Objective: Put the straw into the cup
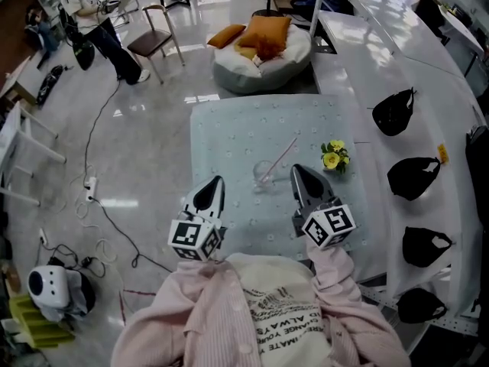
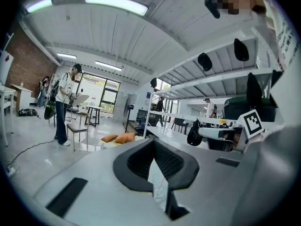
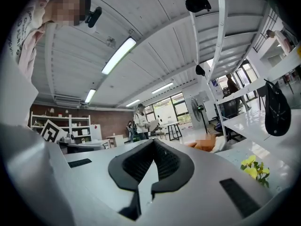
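Head view: the clear cup (image 1: 263, 173) stands upright near the middle of the frame on the pale blue cloth of the table (image 1: 229, 125). The straw (image 1: 283, 154) is in it, lower end inside and upper end leaning out toward the upper right, so the rim props it at a slant. Task looks done as things lie. The left gripper (image 1: 216, 183) sits below and left of the cup, the right gripper (image 1: 299, 174) just right of it; both are clear of cup and straw. Judgement: they are kept apart from the cup so that nothing knocks a light, easily tipped thing. Left gripper view: jaws drawn together, nothing between the pads, only a sliver of cloth showing past them. Right gripper view: jaws likewise closed and empty, so neither holds the straw. Yellow flowers (image 1: 334, 157) lie on the cloth right of the right gripper, near but not touching. Both grippers point roughly level across the table, away from the person.
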Tool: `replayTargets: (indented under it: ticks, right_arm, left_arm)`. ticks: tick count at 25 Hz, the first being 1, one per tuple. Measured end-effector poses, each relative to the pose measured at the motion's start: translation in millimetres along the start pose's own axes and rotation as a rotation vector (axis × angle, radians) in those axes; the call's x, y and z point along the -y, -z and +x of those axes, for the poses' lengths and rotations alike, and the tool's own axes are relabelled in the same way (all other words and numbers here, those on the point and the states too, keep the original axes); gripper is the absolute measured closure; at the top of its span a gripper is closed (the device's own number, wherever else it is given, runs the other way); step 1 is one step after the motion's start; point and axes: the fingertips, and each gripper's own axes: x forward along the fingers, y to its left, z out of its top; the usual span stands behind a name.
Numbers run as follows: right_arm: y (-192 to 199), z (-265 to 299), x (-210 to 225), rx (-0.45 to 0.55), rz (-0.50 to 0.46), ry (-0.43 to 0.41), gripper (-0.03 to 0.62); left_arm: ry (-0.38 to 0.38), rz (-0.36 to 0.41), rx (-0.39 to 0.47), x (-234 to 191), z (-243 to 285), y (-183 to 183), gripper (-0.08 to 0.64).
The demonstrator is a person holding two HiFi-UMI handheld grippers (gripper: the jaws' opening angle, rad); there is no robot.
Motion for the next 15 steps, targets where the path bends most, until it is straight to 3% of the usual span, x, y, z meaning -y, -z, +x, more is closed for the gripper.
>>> replayTargets:
  ticks: [15]
  right_arm:
    - [4.6, -5.6, 7.0, 0.008, 0.034, 0.012, 0.592]
  left_arm:
    - [-0.024, 0.019, -0.028, -7.8, -2.4, 6.6, 0.56]
